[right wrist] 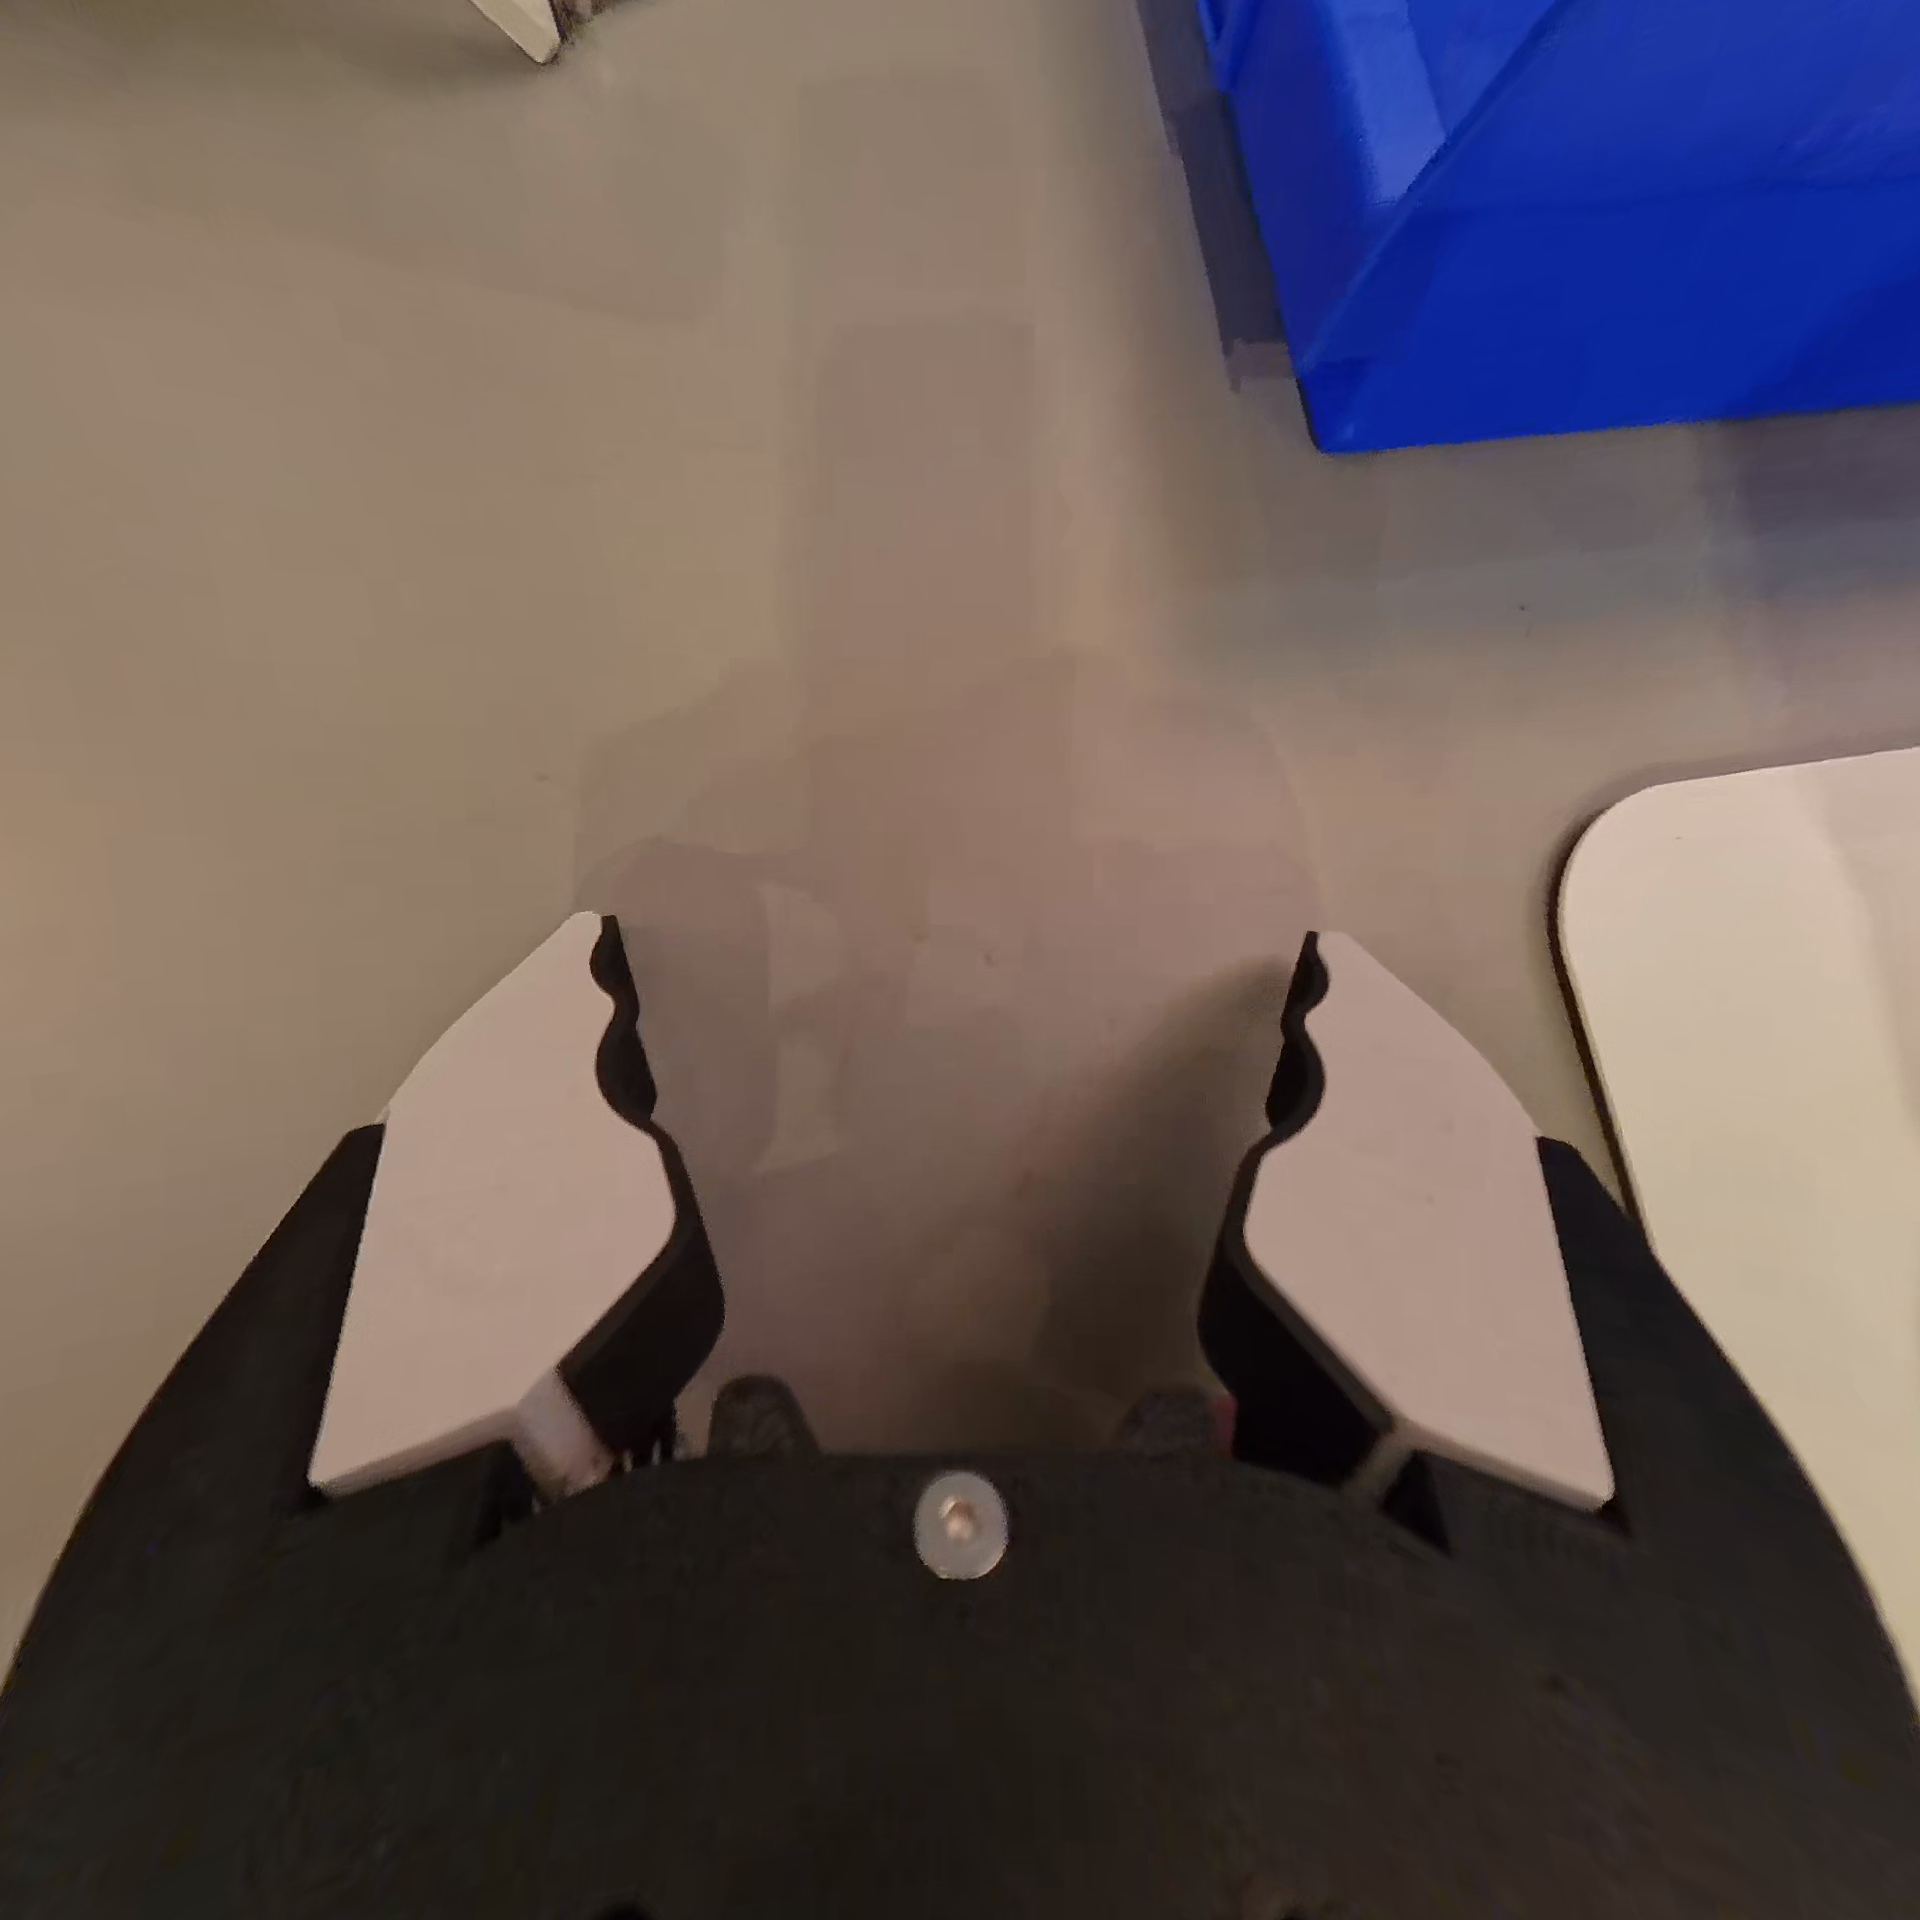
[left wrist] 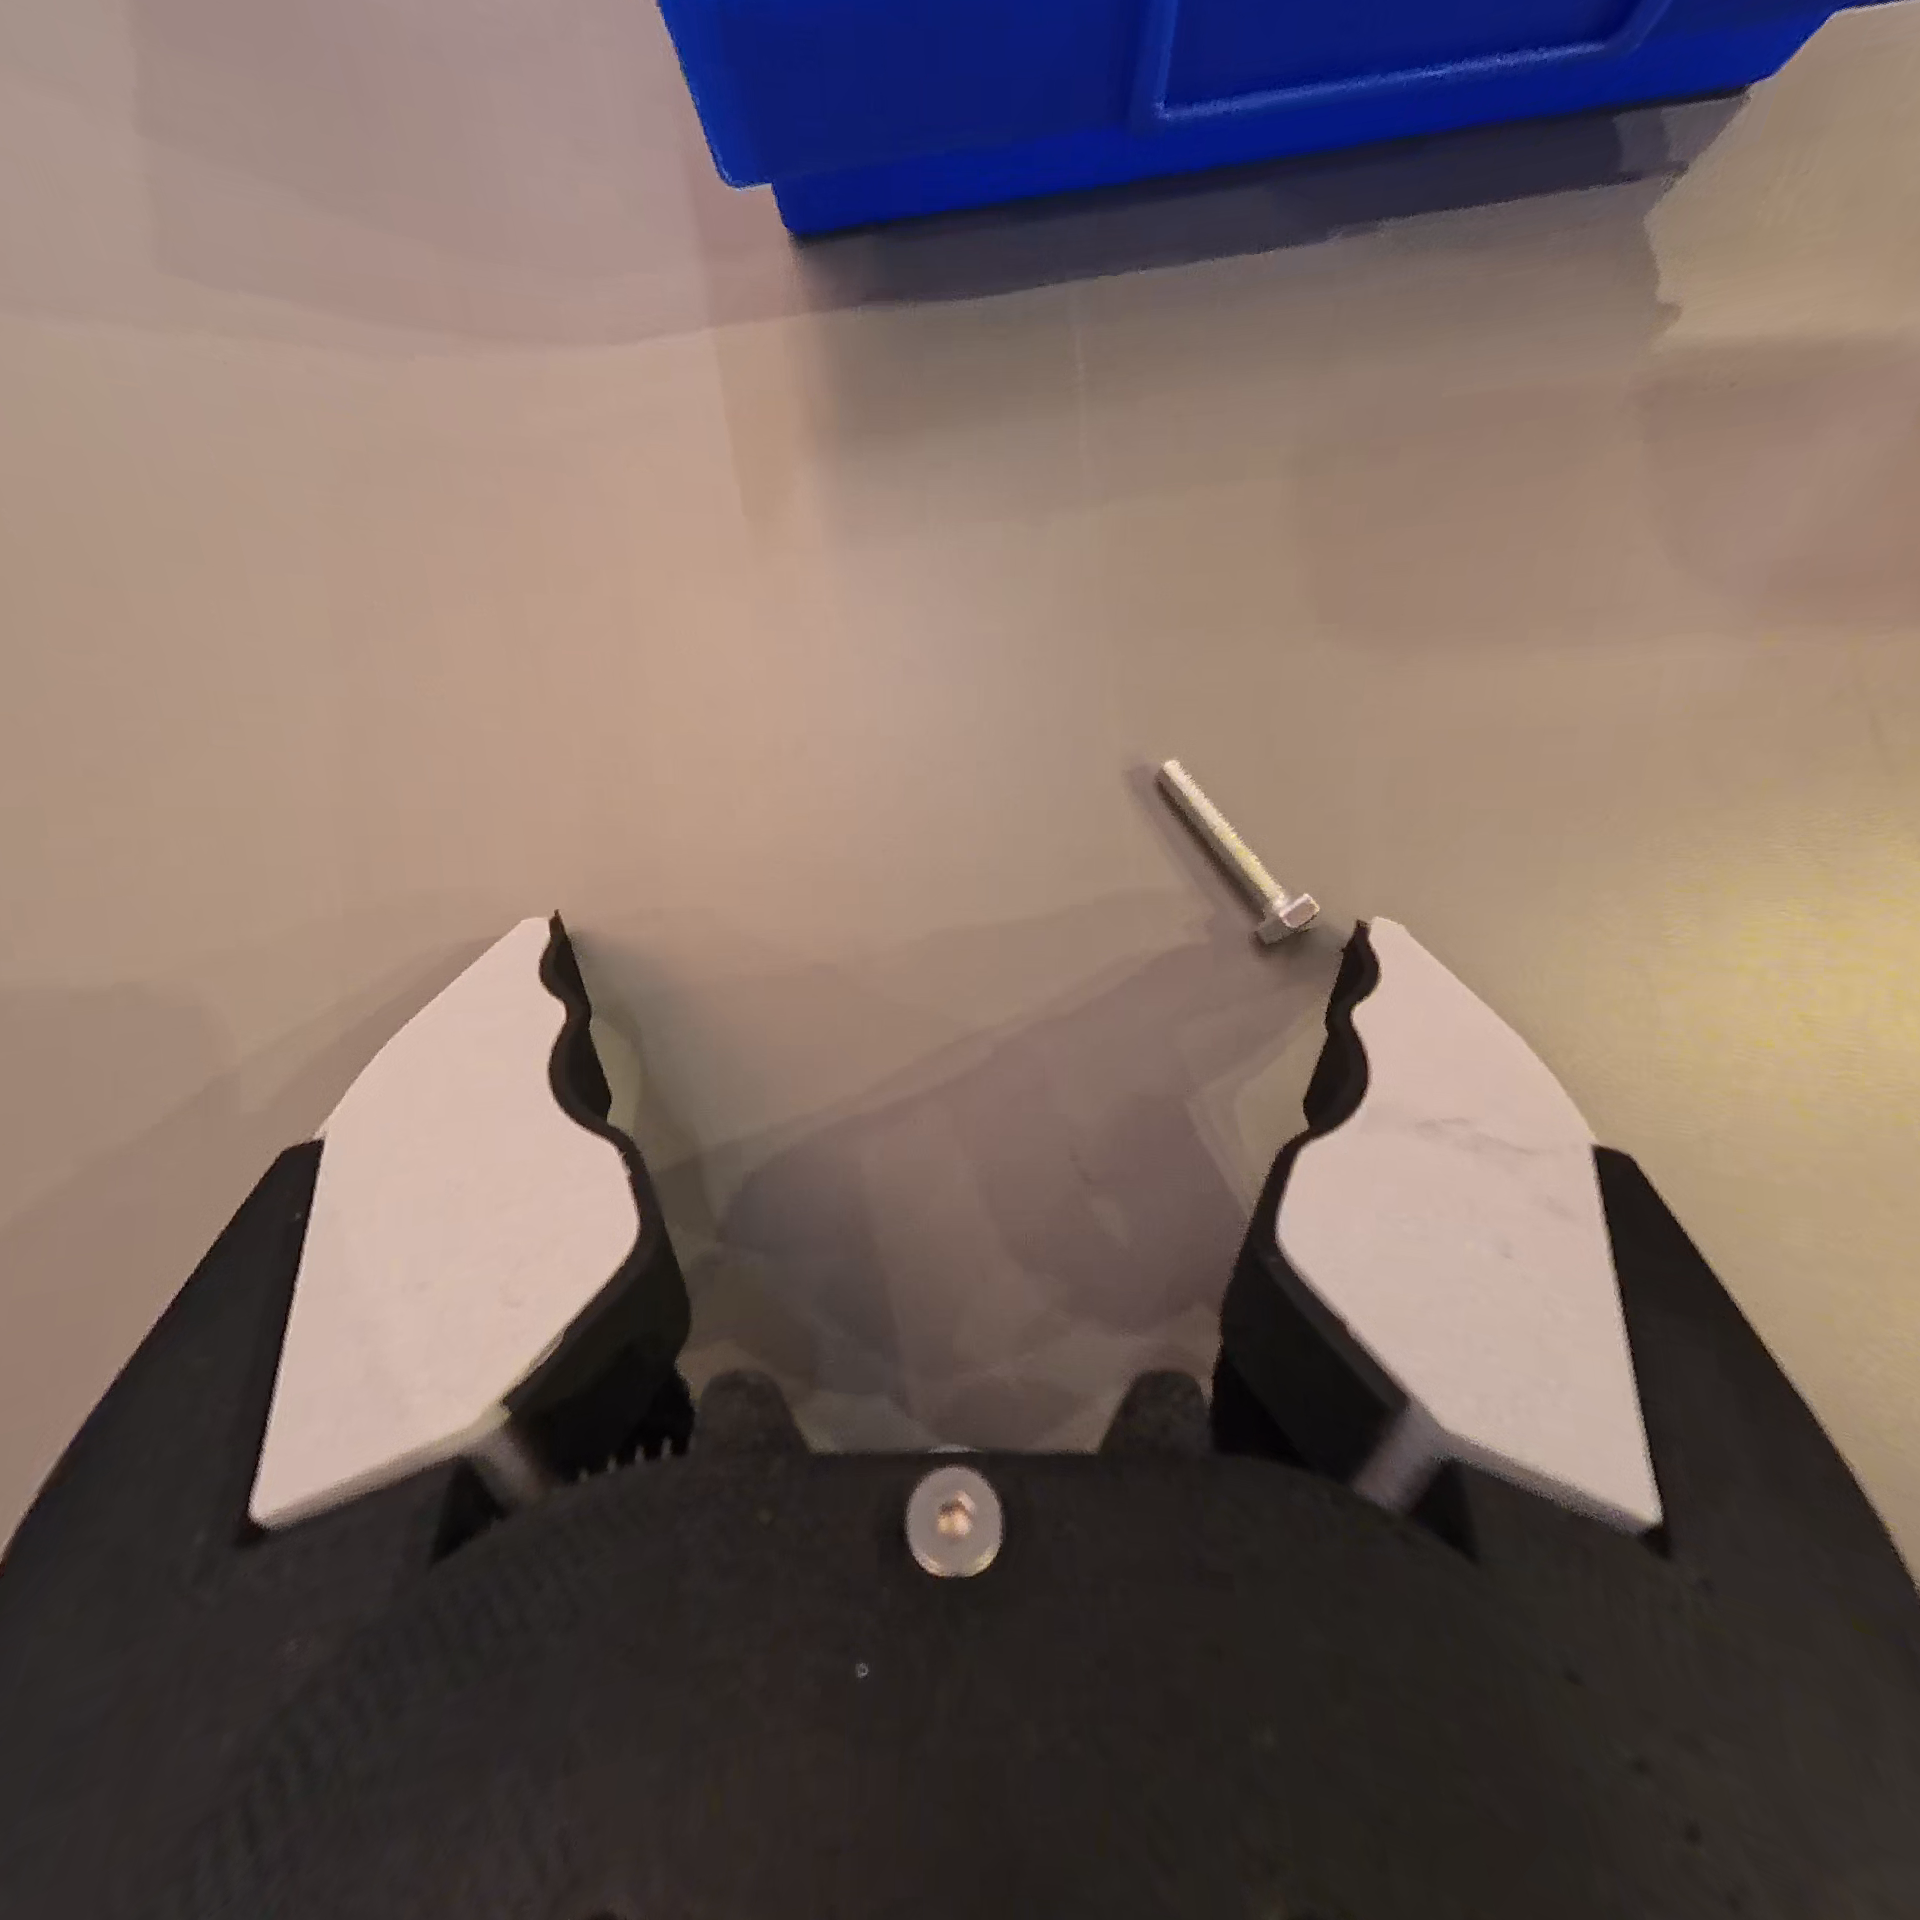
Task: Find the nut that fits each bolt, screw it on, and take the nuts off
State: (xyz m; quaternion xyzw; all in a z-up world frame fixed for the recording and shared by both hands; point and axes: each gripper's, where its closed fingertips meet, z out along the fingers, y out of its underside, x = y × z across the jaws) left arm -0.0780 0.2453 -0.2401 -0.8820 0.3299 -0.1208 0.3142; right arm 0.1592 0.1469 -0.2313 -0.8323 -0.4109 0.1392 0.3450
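Observation:
A silver bolt point(left wrist: 1236, 850) lies flat on the grey table point(left wrist: 623, 623), head toward me, just ahead of my left gripper's right fingertip point(left wrist: 1366, 935) and apart from it. My left gripper point(left wrist: 961, 925) is wide open with nothing between its fingers. My right gripper point(right wrist: 958, 930) is wide open over bare table point(right wrist: 416, 520) with nothing between its fingers. No nut shows in either view.
A blue plastic bin point(left wrist: 1195, 94) stands at the far side; it also shows in the right wrist view point(right wrist: 1610, 229) at the upper right. A white board with a rounded corner point(right wrist: 1766, 987) lies to the right. A white object's corner point(right wrist: 530, 26) shows at the top left.

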